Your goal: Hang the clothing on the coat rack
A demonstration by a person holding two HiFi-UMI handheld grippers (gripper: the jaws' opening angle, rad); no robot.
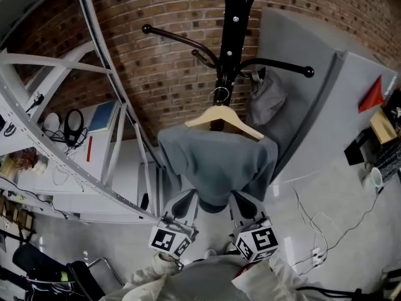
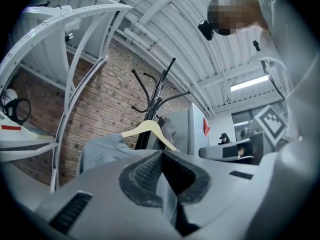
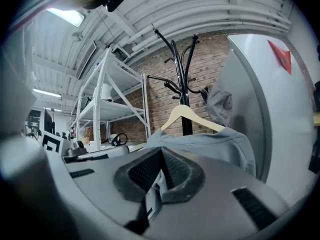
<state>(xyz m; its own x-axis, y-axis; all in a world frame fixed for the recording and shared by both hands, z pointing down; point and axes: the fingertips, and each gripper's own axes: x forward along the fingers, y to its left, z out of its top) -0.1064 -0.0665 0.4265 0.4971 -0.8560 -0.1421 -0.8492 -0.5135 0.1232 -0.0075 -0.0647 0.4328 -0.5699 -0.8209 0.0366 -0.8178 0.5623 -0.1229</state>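
Note:
A grey garment (image 1: 216,162) hangs over a pale wooden hanger (image 1: 223,118). The hanger's metal hook (image 1: 219,94) sits right against the black coat rack (image 1: 233,36); I cannot tell whether it rests on a peg. Both grippers hold the garment's lower part from below. My left gripper (image 1: 185,200) is shut with grey cloth pinched between its pads, and my right gripper (image 1: 243,202) is shut on the cloth in the same way. The left gripper view shows its own gripper (image 2: 162,156), the hanger (image 2: 147,129) and the rack (image 2: 157,91). The right gripper view shows its own gripper (image 3: 161,155), the garment (image 3: 210,141) and the hanger (image 3: 186,115).
Another grey item (image 1: 266,98) hangs from a rack arm on the right. White metal shelving (image 1: 94,99) stands to the left, and a tall grey cabinet (image 1: 338,99) to the right. The brick wall (image 1: 163,17) lies behind. Cables and a power strip (image 1: 316,254) are on the floor.

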